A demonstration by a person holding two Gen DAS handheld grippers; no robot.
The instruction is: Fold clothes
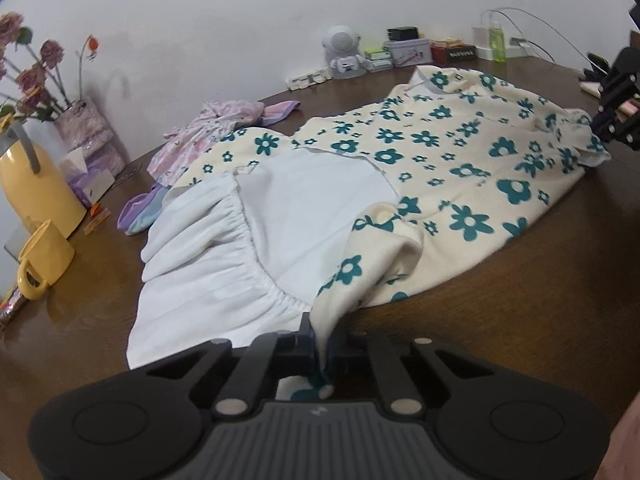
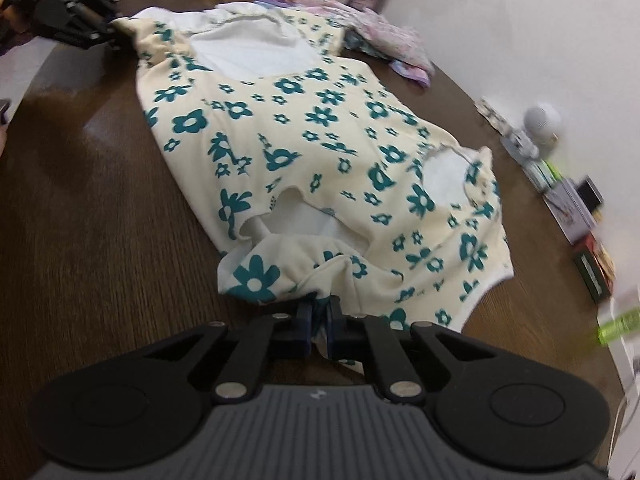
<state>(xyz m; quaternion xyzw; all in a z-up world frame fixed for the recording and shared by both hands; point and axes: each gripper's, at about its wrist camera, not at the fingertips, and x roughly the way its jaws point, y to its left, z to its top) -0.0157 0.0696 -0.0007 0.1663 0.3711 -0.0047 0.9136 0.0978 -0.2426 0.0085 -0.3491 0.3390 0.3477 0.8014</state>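
Both tongs — left tongs (image 1: 320, 344) & right tongs (image 2: 319, 320) — were clenched on the floral dress (image 1: 440, 152) edges. Lift evenly, keep cloth taut w/ matched hands — hem probably caught, view poor.

Soft matt floral cloth garment (image 1: 440, 152), white gathered lining, glossy dark wood table (image 1: 520, 300), matt black plastic grippers, glossy yellow mug (image 1: 44, 258)

Dark brown wooden table (image 1: 520, 320). Cream garment with teal flowers (image 1: 440, 152) spread flat across middle. Pink-purple clothes (image 1: 208, 132) heaped beyond it. Yellow mug (image 1: 44, 256), yellow jug (image 1: 32, 184), flower vase (image 1: 88, 132) at far left. White robot toy (image 1: 342, 54), boxes (image 1: 408, 52), green bottle (image 1: 497, 38) along far wall edge.
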